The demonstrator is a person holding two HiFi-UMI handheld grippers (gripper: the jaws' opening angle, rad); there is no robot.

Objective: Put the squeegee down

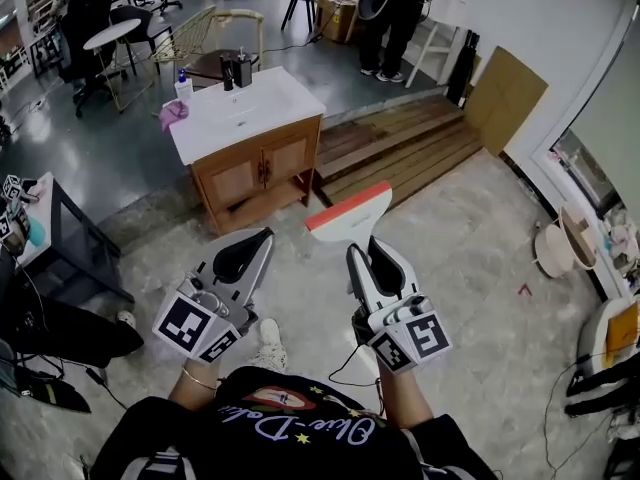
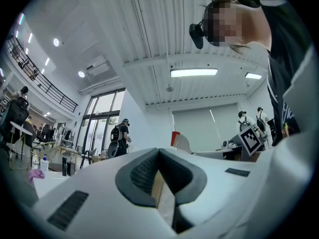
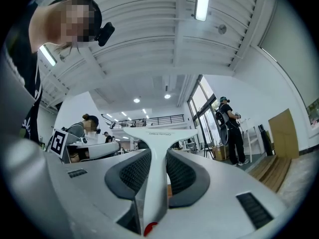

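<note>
Closest to the person, the right gripper (image 1: 372,253) is clamped on the handle of the white squeegee (image 1: 350,214). In the right gripper view the handle runs straight up between the 2 dark pads (image 3: 130,174) to the wide head. The head view shows its red-edged blade pointing forward, held in the air above the stone floor (image 1: 470,268) and touching nothing. Beside it, the left gripper (image 1: 256,242) has its jaws drawn together with nothing between them.

Ahead stands a wooden vanity cabinet (image 1: 262,171) with a white sink top (image 1: 262,100), which carries a small bottle (image 1: 183,88) and a pink cloth (image 1: 172,115) at its left end.

The step in hand looks like the carry, with the set-down not yet made. The next move probably calls for bringing the squeegee over a bare surface, likely the sink top, lowering it until it rests, and only then parting the right jaws.
</note>
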